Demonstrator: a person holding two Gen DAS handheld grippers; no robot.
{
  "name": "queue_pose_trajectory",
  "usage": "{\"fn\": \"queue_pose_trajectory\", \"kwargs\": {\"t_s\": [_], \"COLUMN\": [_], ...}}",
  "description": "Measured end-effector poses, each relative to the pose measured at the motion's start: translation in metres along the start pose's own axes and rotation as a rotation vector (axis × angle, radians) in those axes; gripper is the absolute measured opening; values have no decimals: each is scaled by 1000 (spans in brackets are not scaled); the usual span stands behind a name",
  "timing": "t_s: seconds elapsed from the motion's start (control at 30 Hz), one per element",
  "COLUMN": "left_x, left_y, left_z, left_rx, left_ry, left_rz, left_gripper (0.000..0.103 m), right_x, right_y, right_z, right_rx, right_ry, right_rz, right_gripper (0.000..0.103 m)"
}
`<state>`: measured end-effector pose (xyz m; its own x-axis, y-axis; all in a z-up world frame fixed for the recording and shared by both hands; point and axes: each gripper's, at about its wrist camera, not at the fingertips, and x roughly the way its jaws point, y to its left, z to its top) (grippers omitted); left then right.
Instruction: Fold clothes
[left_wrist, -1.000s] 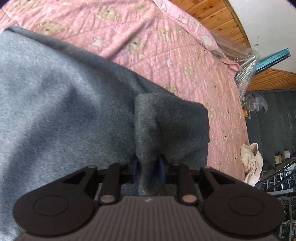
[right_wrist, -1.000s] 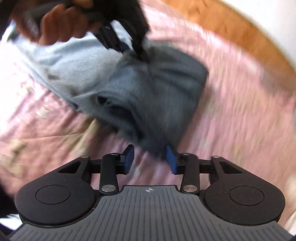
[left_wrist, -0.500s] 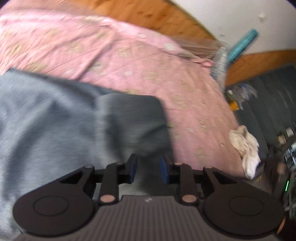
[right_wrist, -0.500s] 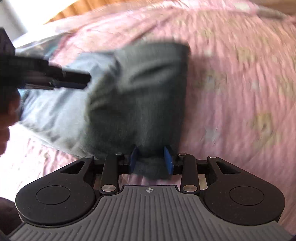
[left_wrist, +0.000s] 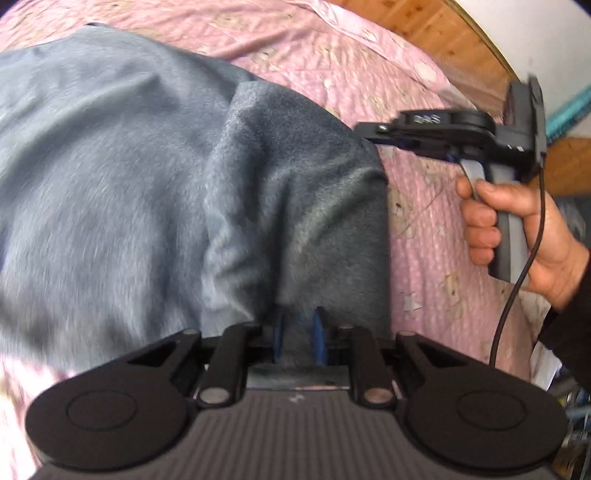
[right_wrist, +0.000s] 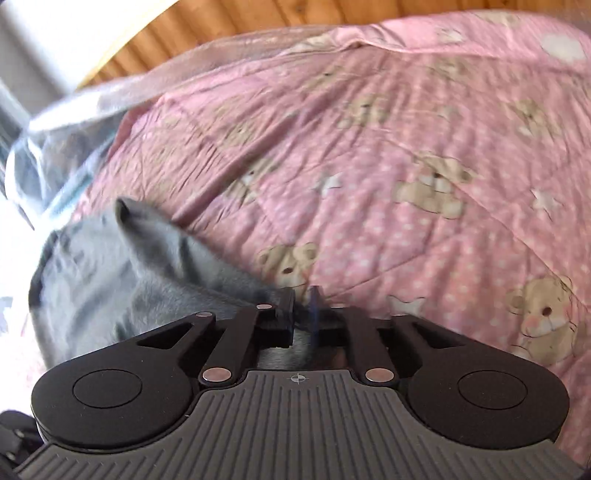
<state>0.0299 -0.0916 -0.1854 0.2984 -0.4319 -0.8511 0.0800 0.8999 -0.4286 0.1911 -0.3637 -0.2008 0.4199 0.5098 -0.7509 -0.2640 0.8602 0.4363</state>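
Left wrist view: the left gripper (left_wrist: 298, 338) has its jaws clenched on a near edge of the grey fleece garment (left_wrist: 147, 192), which spreads from 9 to 1 o'clock over the pink teddy-bear quilt (left_wrist: 417, 206) on the bed. A darker flap of the garment is doubled over the paler body, its outer edge running down at about 1 o'clock. At 2 o'clock the right gripper (left_wrist: 373, 137) reaches the far corner of that flap, held by a hand (left_wrist: 517, 229) with a cable trailing down; from this side I cannot tell whether its jaws bite the cloth.

Right wrist view: the right gripper (right_wrist: 302, 308) shows its jaws nearly together with grey cloth between them, so it is grasping the garment's (right_wrist: 122, 280) edge. The fabric runs off toward 9 o'clock, one corner peaked up at 10 o'clock. The quilt (right_wrist: 406, 166) fills 11 to 4 o'clock; clear plastic wrap (right_wrist: 92, 99) lies along the bed's far edge at 10 o'clock.

Judging by two grips along one flap edge, a fold is being carried or laid. To do it well, keep both grips at an even height, hold the edge taut between them so the flap does not sag, line it up with the body's edge beneath, and lower flat before letting go.
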Motion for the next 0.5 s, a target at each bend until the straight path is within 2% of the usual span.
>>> {"fn": "queue_pose_trajectory", "kwargs": {"t_s": [0.07,0.1,0.13,0.2,0.23,0.27,0.3,0.33,0.37,0.4,0.43,0.5], "left_x": [-14,-18,-22,-11,-5,8,23,36,48,52,56,54], "left_y": [-19,-34,-49,-76,-90,-98,-104,-108,-111,-112,-112,-111], "left_z": [-6,-9,-11,-15,-17,-18,-19,-19,-20,-22,-25,-25], "left_rx": [28,71,115,217,268,305,331,347,360,381,402,406], "left_ry": [-49,-82,-114,-131,-138,-113,-88,-68,-56,-62,-69,-61], "left_rz": [28,50,72,117,139,156,185,226,270,294,317,328], "left_gripper": [34,45,58,73,74,74,72,65,63,61,60,53], "right_x": [-2,-4,-5,-7,-8,-9,-4,1,6,10,15,17], "right_y": [-11,-16,-21,-31,-37,-42,-45,-49,-50,-50,-51,-58], "right_z": [-10,-15,-20,-31,-36,-42,-43,-42,-40,-37,-35,-27], "right_rx": [53,79,106,158,184,210,214,248,268,285,301,347], "right_ry": [27,41,55,83,97,111,77,72,71,70,69,26], "right_rz": [69,105,140,212,247,283,322,359,372,383,393,386], "right_gripper": [35,52,54,54,54,54,53,55,55,44,8,4]}}
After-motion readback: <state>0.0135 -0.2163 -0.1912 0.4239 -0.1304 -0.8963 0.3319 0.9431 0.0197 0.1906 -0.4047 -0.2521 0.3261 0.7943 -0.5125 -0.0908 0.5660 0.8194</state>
